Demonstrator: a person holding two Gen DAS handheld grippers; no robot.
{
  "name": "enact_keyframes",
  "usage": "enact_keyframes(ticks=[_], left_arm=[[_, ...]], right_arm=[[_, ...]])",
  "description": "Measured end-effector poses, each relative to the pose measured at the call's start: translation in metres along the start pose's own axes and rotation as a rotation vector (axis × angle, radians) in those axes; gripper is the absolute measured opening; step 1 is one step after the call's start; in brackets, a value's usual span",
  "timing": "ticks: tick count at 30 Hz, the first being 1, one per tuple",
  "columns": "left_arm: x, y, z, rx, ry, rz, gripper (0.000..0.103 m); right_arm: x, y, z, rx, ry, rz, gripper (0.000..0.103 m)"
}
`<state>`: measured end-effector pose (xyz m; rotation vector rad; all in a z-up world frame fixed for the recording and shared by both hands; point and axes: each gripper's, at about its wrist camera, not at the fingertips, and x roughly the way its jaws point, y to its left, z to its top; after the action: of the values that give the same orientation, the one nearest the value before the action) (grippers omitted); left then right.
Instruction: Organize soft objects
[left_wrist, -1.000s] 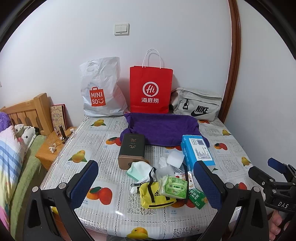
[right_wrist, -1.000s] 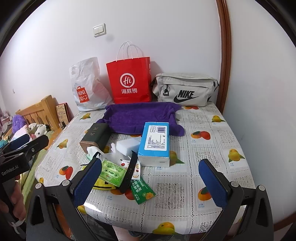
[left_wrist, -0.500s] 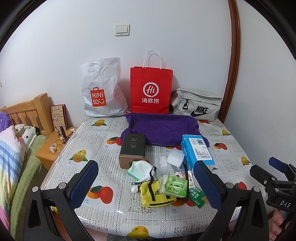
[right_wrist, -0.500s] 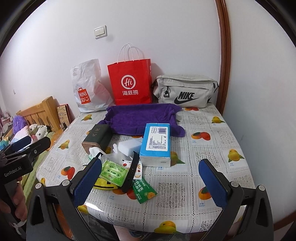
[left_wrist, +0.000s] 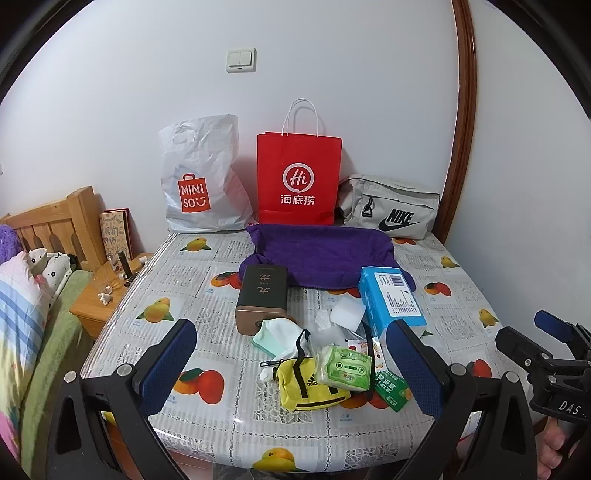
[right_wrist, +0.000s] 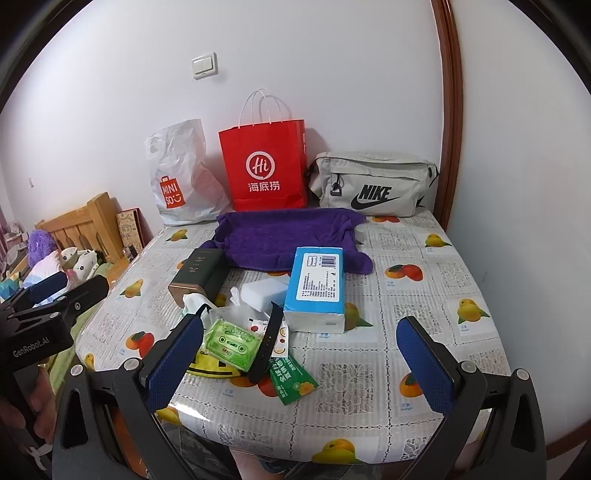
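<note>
Both grippers, left gripper (left_wrist: 291, 363) and right gripper (right_wrist: 304, 354), hover with jaws wide open and empty; the yellow pouch (left_wrist: 308, 384) lies ahead, probably nearer the left.

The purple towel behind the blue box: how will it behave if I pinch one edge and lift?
The purple towel lies rumpled, so it will probably drape limply. One corner lies beside the blue box and may brush it.
</note>
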<state>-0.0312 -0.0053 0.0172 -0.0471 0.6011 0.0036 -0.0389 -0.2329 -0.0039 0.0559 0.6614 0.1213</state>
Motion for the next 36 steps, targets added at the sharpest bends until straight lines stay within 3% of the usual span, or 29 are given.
enact_keyframes(ticks=[36], left_arm=[[-0.0004,0.0015,0.0023,0.001,-0.003,-0.007,0.103]], right_arm=[[0.0007,-0.0015,-0.0012,0.011,-0.009,0.014,0.103]])
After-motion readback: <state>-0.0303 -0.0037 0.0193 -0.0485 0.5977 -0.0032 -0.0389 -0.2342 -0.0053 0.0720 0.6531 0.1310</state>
